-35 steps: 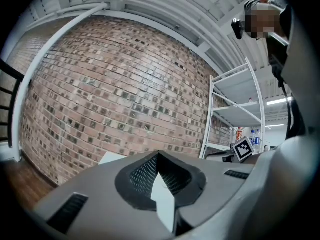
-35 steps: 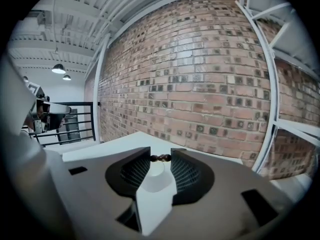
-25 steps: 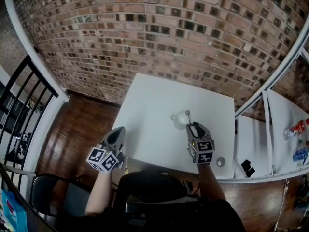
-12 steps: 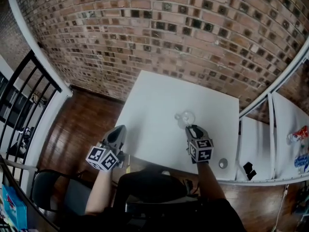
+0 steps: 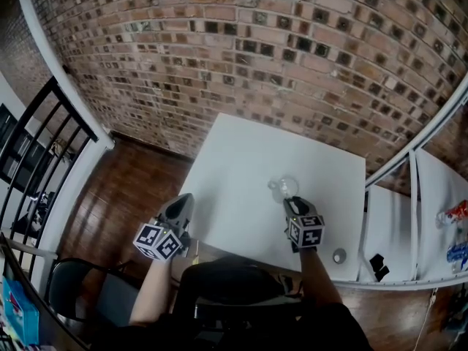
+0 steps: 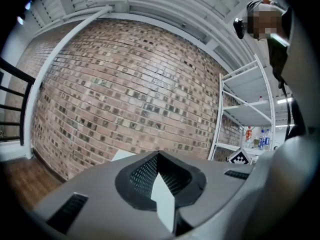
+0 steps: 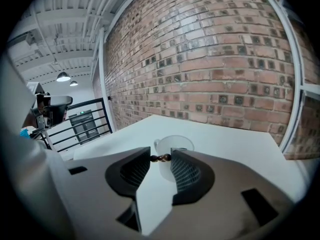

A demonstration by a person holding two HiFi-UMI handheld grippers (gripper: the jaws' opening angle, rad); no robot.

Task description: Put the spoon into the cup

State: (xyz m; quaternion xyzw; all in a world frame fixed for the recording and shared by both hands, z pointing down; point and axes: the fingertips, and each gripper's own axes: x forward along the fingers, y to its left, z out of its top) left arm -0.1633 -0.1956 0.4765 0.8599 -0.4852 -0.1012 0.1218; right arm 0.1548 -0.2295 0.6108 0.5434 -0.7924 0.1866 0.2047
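Bench [image 5: 241, 167]: one, white, square, set against a brick wall [image 5: 241, 42].

Cup [image 5: 284, 186]: one, pale and see-through, upright toward the far right part of the bench, with its handle on the left in the right gripper view.

Spoon [image 7: 161, 158]: one. Only a short dark, beaded stretch of its handle shows, lying crosswise just in front of the cup's rim. Whether its bowl is inside the cup cannot be told.

Tongs: two pairs.
- Right tongs [image 7: 161, 158] have their jaws parted a little and clenched on the spoon handle at the tips. They tilt down and sit just on the near side of the cup.
- Left tongs [image 6: 158, 156] have their jaw tips pressed together with nothing between them. They are held level off the bench's near left edge, well apart from the cup.

Marker cubes: two, one on each pair, left [image 5: 157, 241] and right [image 5: 306, 230]. They carry black-and-white square patterns and no letters.

Small round grey thing [image 5: 339, 255]: one, near the bench's near right corner.

Shelf [image 5: 431, 189]: white, to the right of the bench. It holds a red-label bottle [image 5: 453, 214] and a blue-label bottle [image 5: 455, 254], their print too small to read.

Black railing [image 5: 73, 112] and one chair [image 5: 69, 287] are at the left.
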